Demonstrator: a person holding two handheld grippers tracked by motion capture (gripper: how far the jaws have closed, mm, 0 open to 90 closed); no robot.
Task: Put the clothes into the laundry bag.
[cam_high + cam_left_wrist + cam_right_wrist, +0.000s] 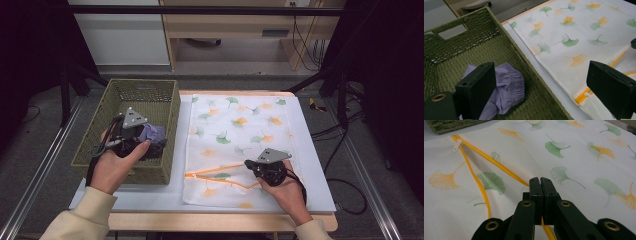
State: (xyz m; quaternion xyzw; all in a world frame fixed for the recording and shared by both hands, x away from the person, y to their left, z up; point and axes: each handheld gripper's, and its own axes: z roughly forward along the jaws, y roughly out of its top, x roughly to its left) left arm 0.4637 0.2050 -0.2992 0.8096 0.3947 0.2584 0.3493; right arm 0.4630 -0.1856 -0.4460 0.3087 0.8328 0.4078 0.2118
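right gripper (540,180) sits with its jaws pressed together on the upper lip of the yellow zipper opening (480,160), pinching the white mesh laundry bag printed with green and orange ginkgo leaves (240,135) near its front edge. i read this as holding the mouth up for me. left gripper (142,137) hovers over the woven olive-green rectangular basket (165,107) with its jaws spread wide and nothing between them; in the left gripper view the crumpled lilac garment with an elastic gathered edge (509,85) lies on the basket floor just beside the near jaw, against the basket's right wall.

the relation that matters to me: the garment lies below and slightly right of my left gripper, and the left hand is much the nearer one. the bundle's long axis runs roughly along the basket's length, gathered edge towards the bag.

the zipper mouth runs across the bag, its white pull tab (457,145) at the end nearest the basket, so the opening faces the way the garment would come.
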